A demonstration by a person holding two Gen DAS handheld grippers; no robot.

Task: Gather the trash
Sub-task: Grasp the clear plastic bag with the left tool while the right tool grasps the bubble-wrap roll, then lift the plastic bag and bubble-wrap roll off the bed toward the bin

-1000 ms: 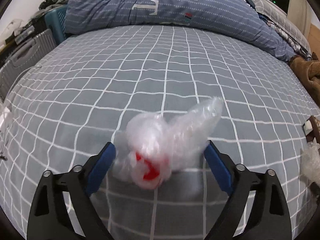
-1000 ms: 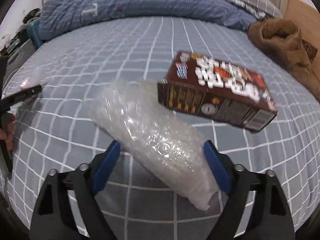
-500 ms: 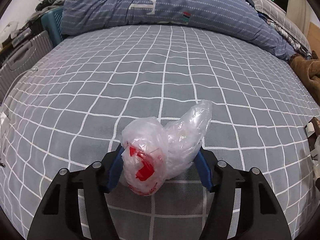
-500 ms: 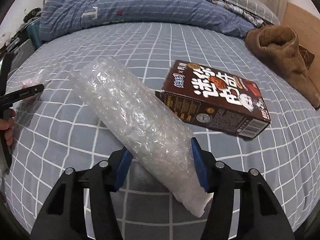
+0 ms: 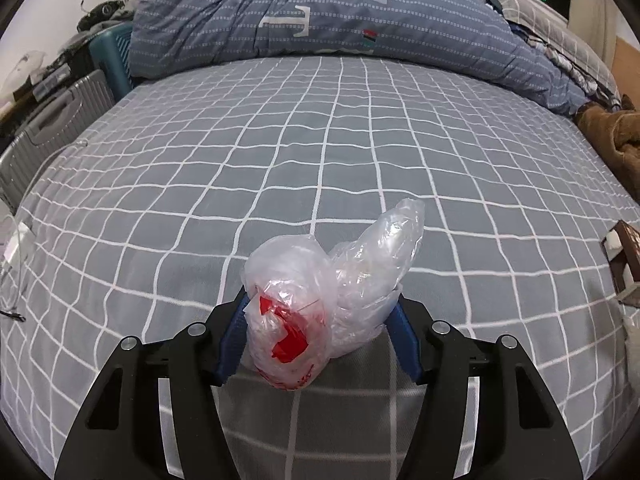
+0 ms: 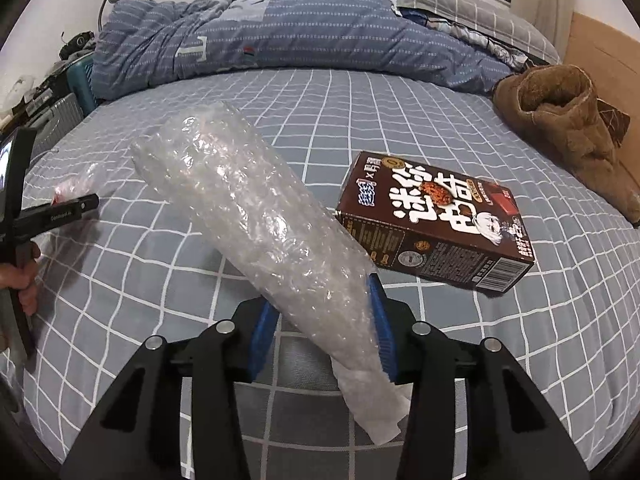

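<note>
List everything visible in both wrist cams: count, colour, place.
plastic bag: 1, clear with red print, between the left claw's pads
bubble wrap roll: 1, clear, between the right claw's pads, slanting up to the left
snack box: 1, dark brown, lying on the bed right of the roll
bed sheet: 1, grey with white grid, under everything
duvet: 1, blue, bunched along the far edge
pillow: 1, grey checked, far right
boot: 1, brown and fuzzy, right edge of the bed
suitcase: 1, grey, beside the bed at left
left claw: black with blue pads, pressing the bag
right claw: black with blue pads, closing on the roll
hand: 1, left edge of the right view, holding the left claw's handle
</note>
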